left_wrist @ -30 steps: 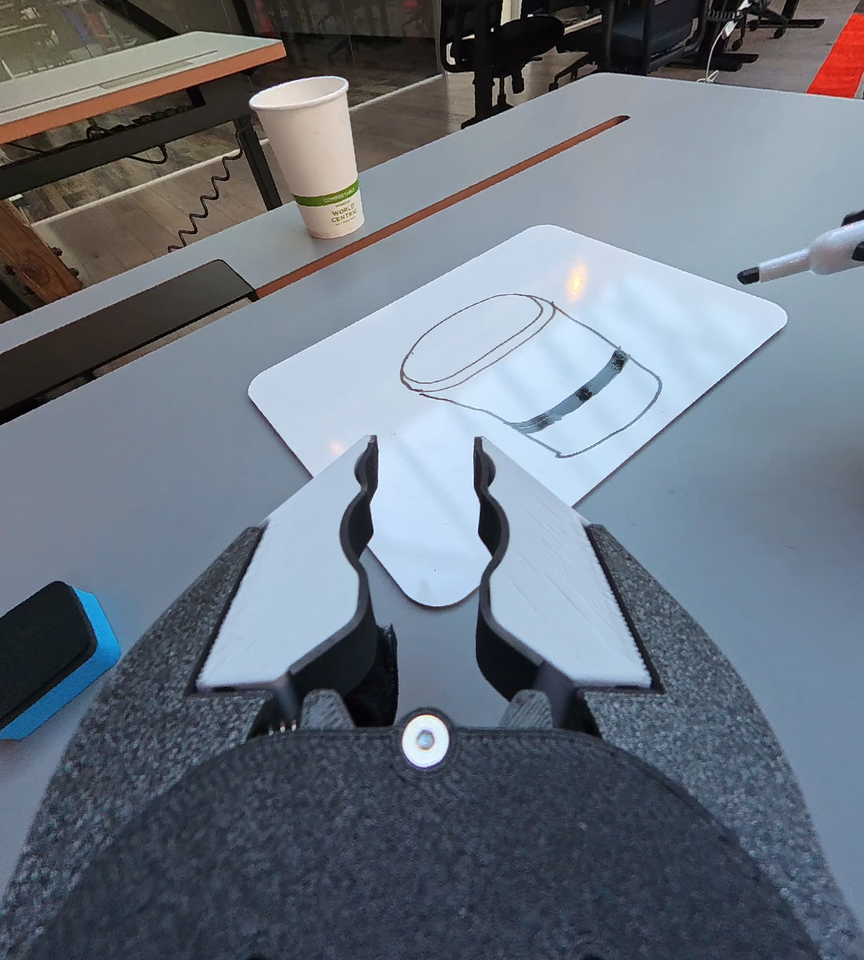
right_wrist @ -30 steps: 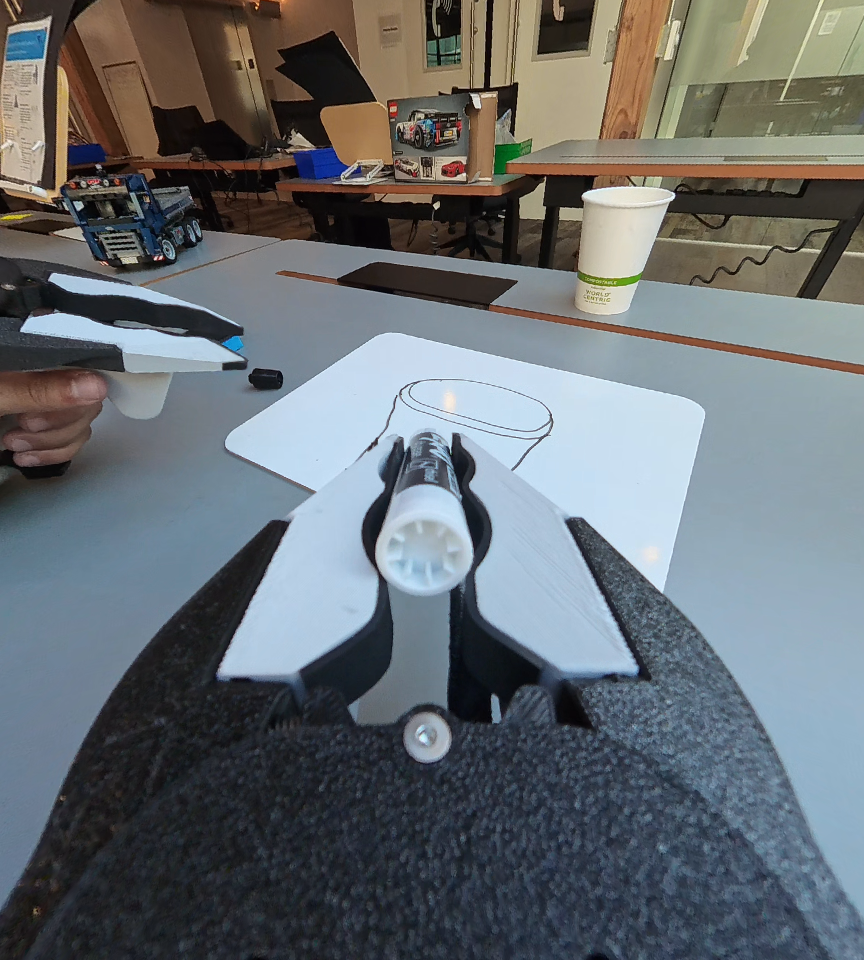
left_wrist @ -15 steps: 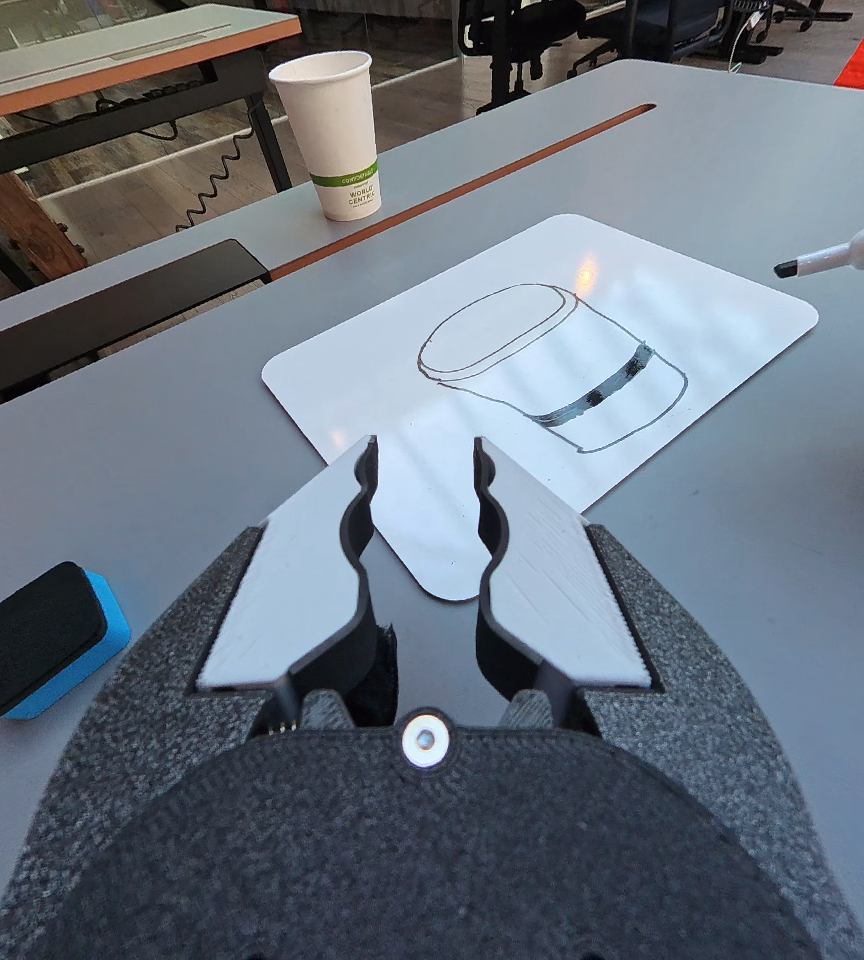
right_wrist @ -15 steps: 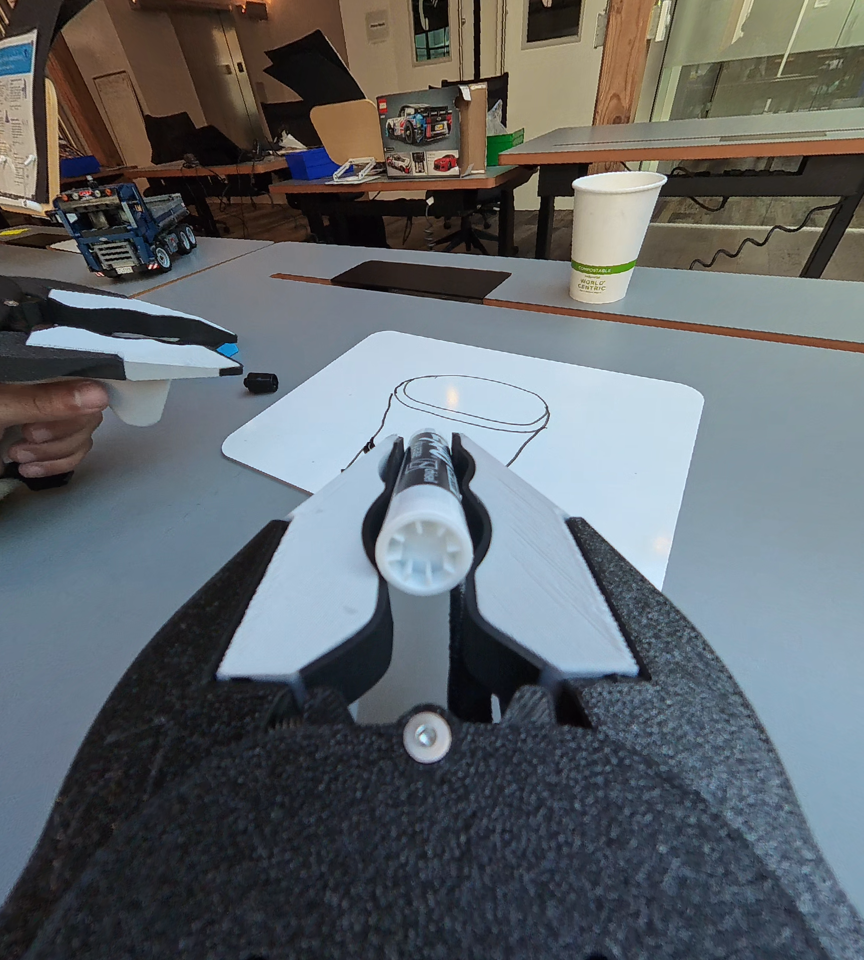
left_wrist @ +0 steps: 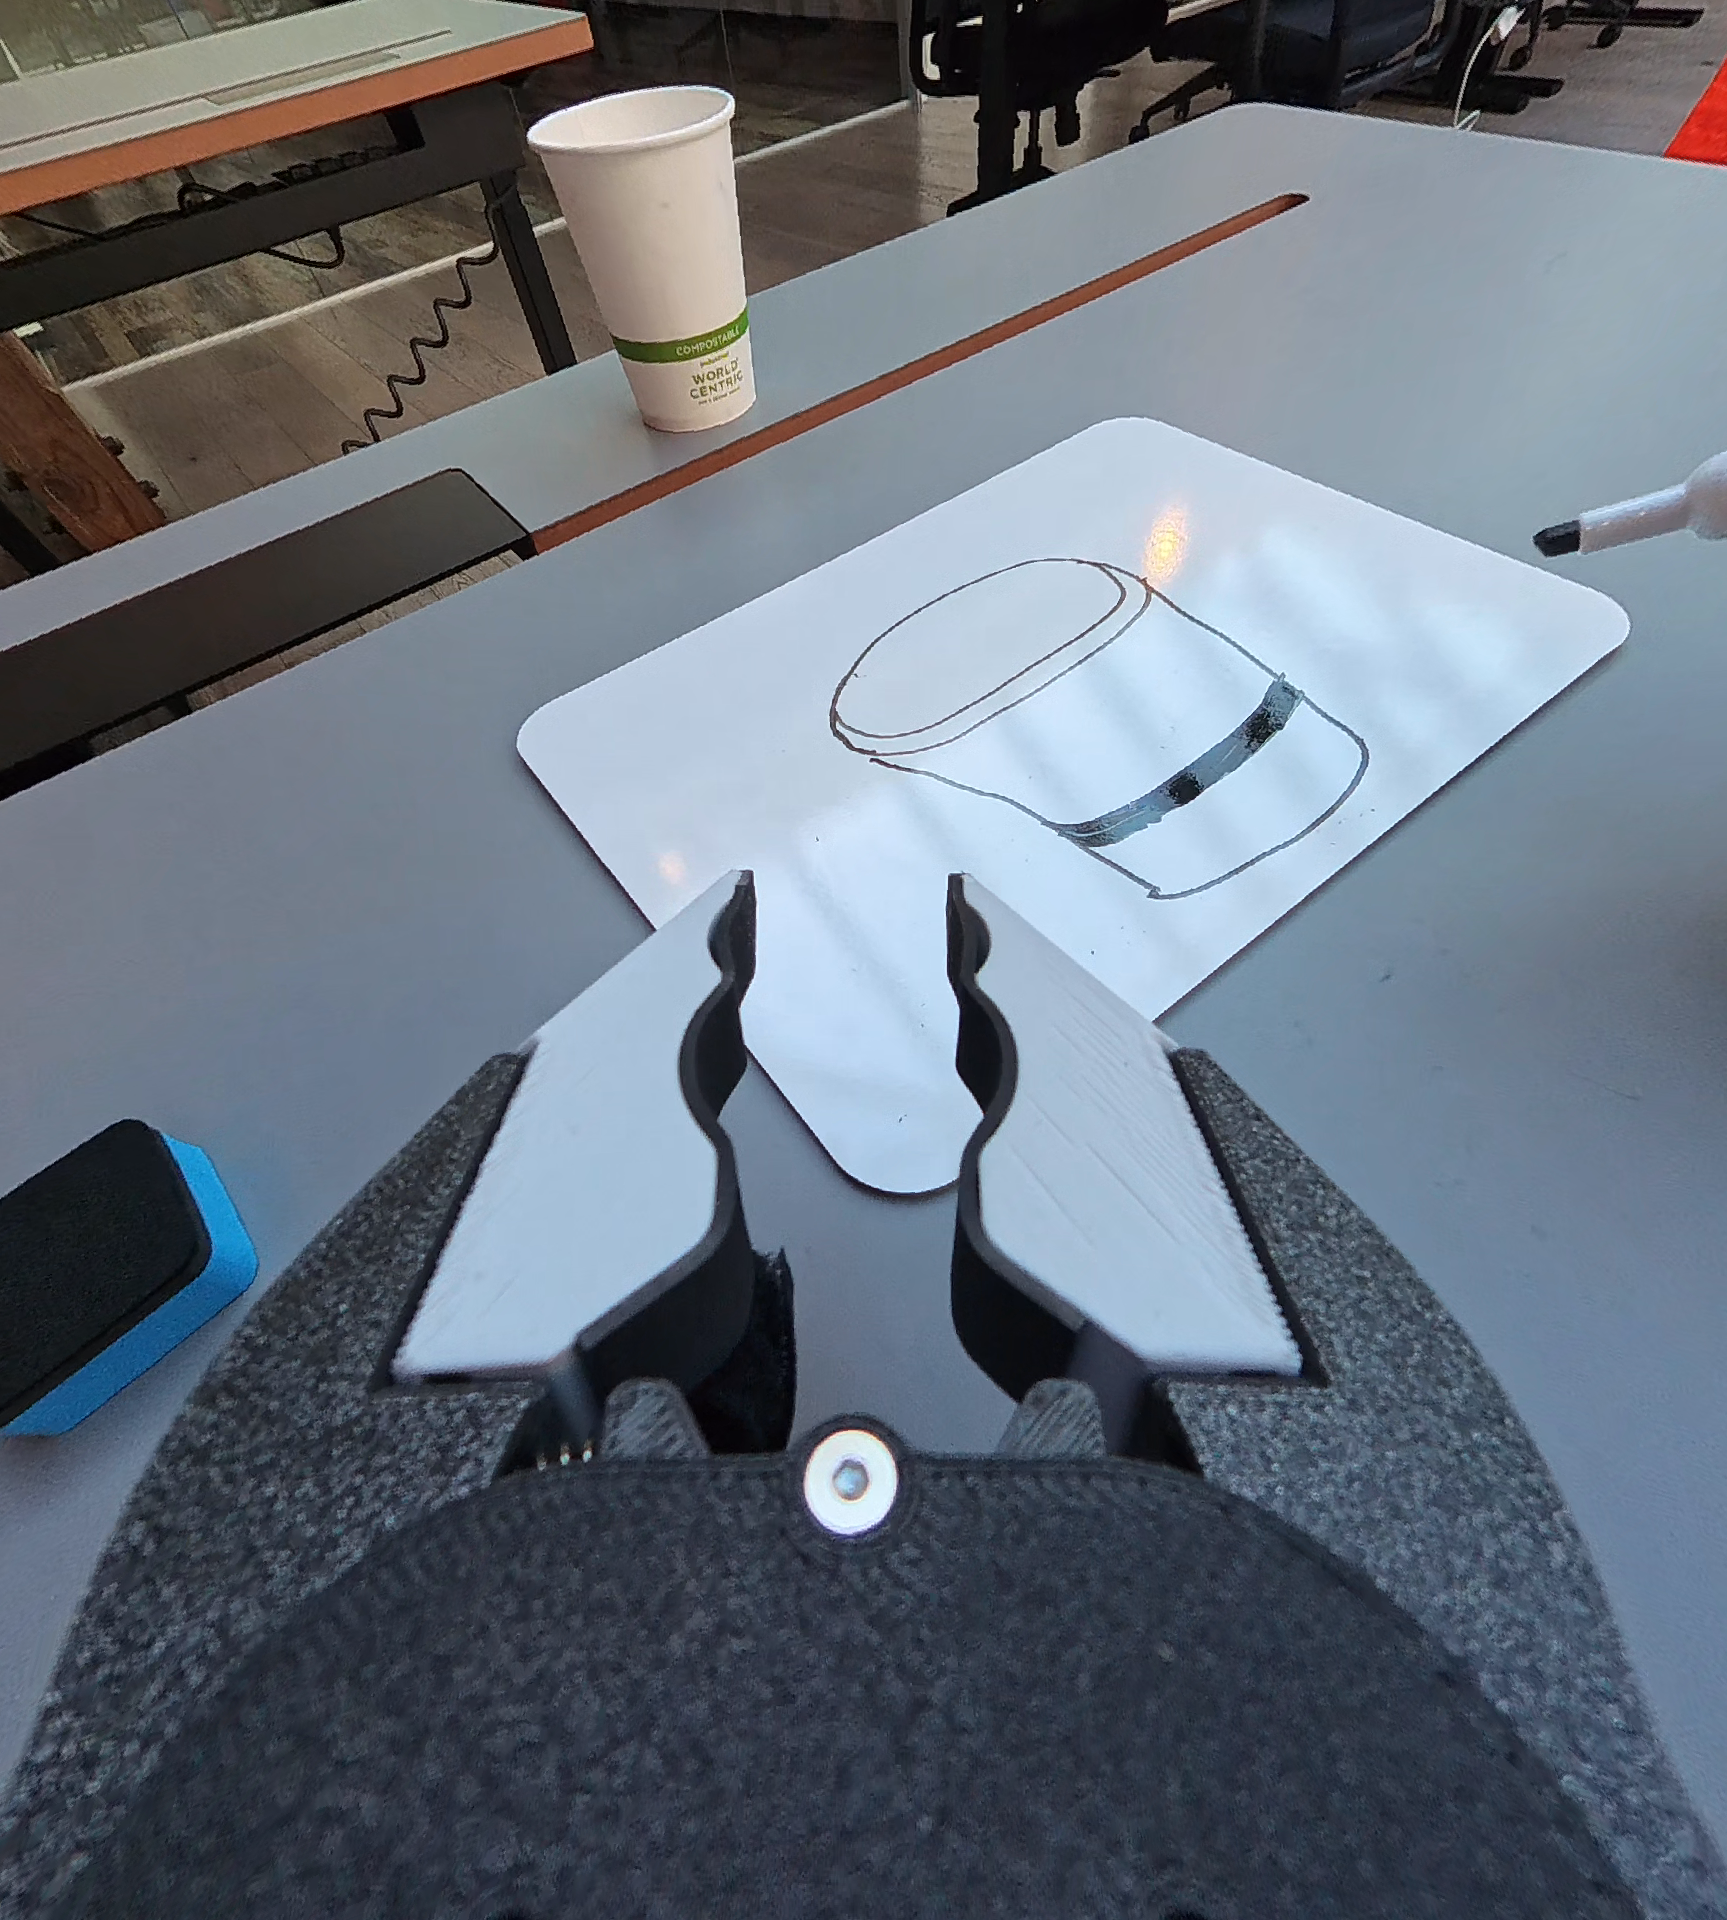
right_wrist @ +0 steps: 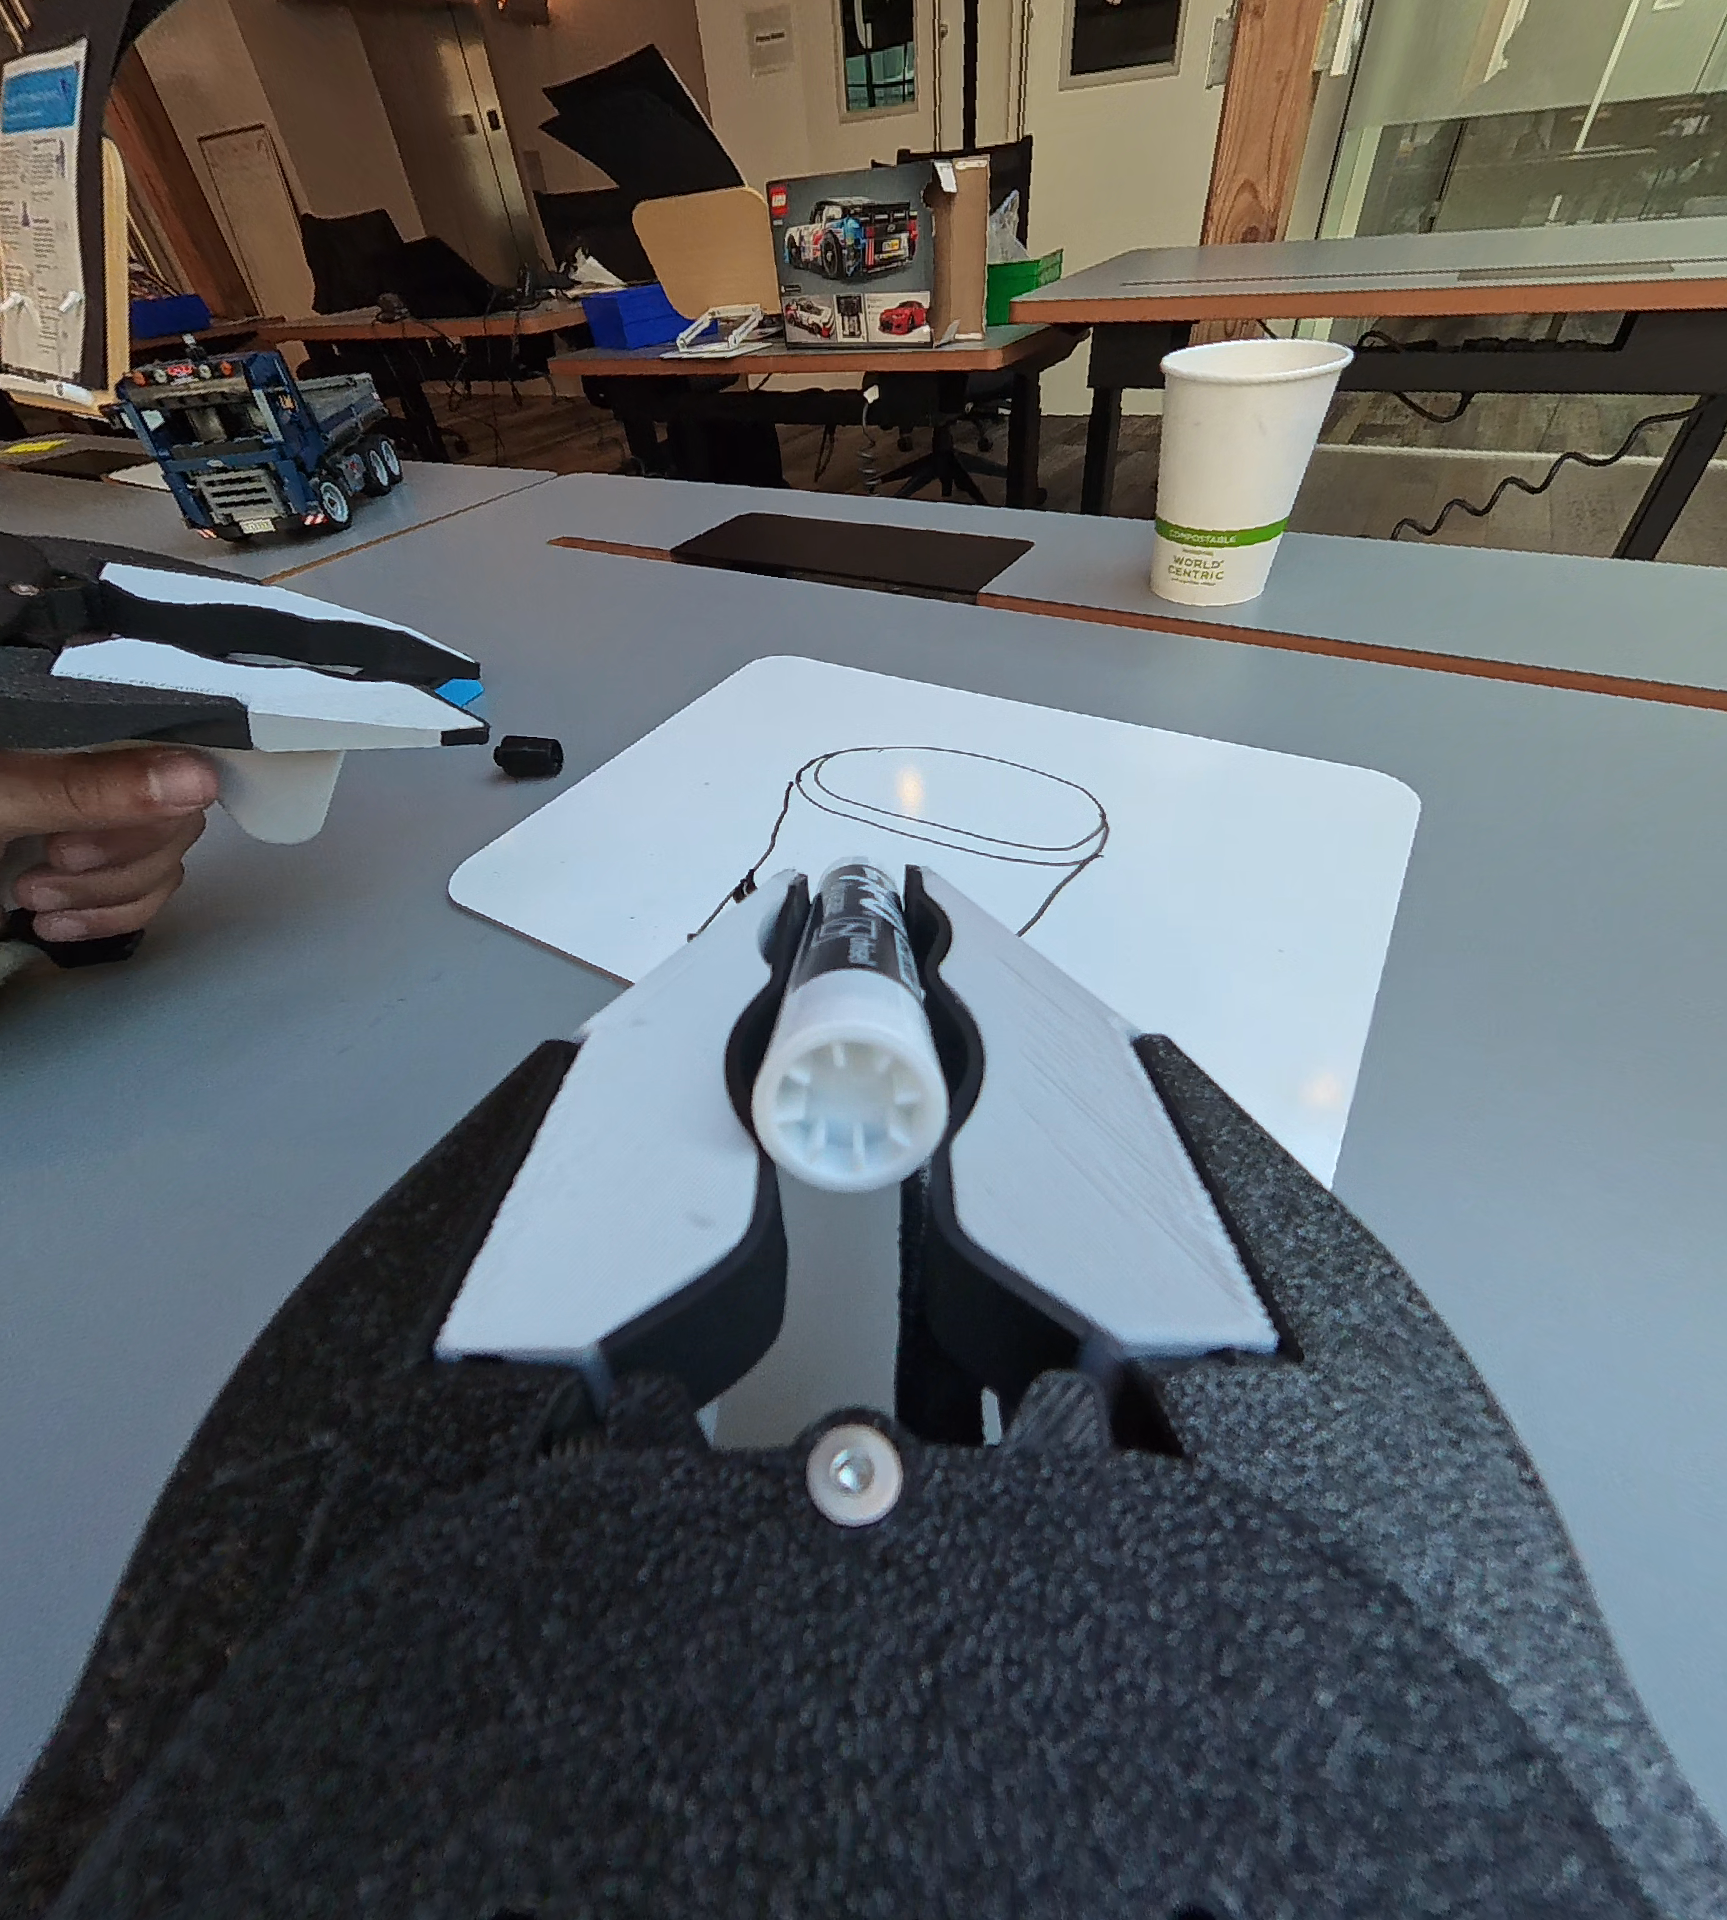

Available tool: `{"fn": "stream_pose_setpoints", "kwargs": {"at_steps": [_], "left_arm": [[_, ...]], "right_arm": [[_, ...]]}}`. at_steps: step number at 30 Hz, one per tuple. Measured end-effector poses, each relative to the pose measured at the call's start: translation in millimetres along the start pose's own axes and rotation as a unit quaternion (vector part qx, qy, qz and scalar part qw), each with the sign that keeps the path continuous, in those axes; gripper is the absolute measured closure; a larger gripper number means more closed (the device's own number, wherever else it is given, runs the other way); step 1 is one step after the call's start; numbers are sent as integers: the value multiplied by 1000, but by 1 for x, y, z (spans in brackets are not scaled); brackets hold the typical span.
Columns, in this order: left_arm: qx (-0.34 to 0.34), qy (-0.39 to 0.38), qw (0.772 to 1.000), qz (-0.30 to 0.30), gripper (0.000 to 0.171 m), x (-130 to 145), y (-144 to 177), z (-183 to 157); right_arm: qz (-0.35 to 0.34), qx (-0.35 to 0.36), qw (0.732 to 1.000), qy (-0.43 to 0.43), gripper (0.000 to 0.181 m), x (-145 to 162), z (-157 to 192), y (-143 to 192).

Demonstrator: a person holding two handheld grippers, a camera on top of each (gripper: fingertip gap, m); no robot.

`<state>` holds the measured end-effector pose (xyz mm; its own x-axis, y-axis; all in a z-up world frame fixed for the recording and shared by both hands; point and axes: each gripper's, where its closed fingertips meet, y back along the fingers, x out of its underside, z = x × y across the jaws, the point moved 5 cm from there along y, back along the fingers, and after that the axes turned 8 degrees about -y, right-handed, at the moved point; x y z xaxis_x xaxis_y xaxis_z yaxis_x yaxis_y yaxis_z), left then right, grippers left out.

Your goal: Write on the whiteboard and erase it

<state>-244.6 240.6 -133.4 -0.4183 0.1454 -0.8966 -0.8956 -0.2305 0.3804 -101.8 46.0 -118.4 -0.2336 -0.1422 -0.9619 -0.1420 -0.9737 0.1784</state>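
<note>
In the left wrist view the left hand-held gripper point(left_wrist: 848, 899) hangs with its jaws spread and nothing between them, low over the near corner of a white board point(left_wrist: 1077, 727) that lies flat on the grey counter point(left_wrist: 267, 935); a cup is sketched on the board in black line with a smeared dark band across it; a blue eraser with a black felt face point(left_wrist: 74, 1278) sits on the counter just to the left of the gripper, apart from the board; a white paper cup with a green band point(left_wrist: 656, 249) stands well beyond the board, and the tip of a marker point(left_wrist: 1669, 509) pokes in from the right edge, above the board's far corner and not touching it; in the right wrist view the right hand-held gripper point(right_wrist: 854, 883) is pinching that marker point(right_wrist: 854, 1029) along its barrel, blunt end toward the camera, tip hidden past the fingertips and held over the board's near edge; a small black cap point(right_wrist: 528, 755) lies on the counter by the board's left corner, close under the other gripper's tips; a hand point(right_wrist: 48, 831) grips that tool's handle (a toy truck and a boxed set stand on tables farther back); judging from this, any handling here goes best with the marker kept firmly clamped and its tip lifted clear of the drawing, and the empty gripper kept level.
</note>
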Motion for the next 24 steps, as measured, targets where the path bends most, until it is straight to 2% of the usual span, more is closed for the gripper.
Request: {"fn": "stream_pose_setpoints", "kwargs": {"at_steps": [2, 4, 7, 10, 14, 20, 24], "left_arm": [[5, 4, 1000, 1, 135, 0, 0, -1], [9, 6, 1000, 1, 135, 0, 0, -1], [20, 14, 1000, 10, 134, 4, -3, -2], [30, 21, 999, 16, 134, 7, -5, -4], [44, 28, 998, 27, 135, 12, -9, -5], [59, 41, 997, 34, 135, 14, -12, -4], [68, 35, 996, 34, 135, 14, -11, -7]], "right_arm": [[-2, -7, 1000, 24, 163, -1, 4, -2], [19, -51, 997, 61, 163, 1, 16, -8], [73, -55, 987, 131, 163, 4, 24, -24], [136, -88, 976, 145, 163, 3, 31, -41], [242, -116, 943, 199, 163, 4, 26, -62], [357, -219, 892, 174, 162, -4, 12, -84], [371, -247, 882, 155, 163, 1, 3, -95]]}}
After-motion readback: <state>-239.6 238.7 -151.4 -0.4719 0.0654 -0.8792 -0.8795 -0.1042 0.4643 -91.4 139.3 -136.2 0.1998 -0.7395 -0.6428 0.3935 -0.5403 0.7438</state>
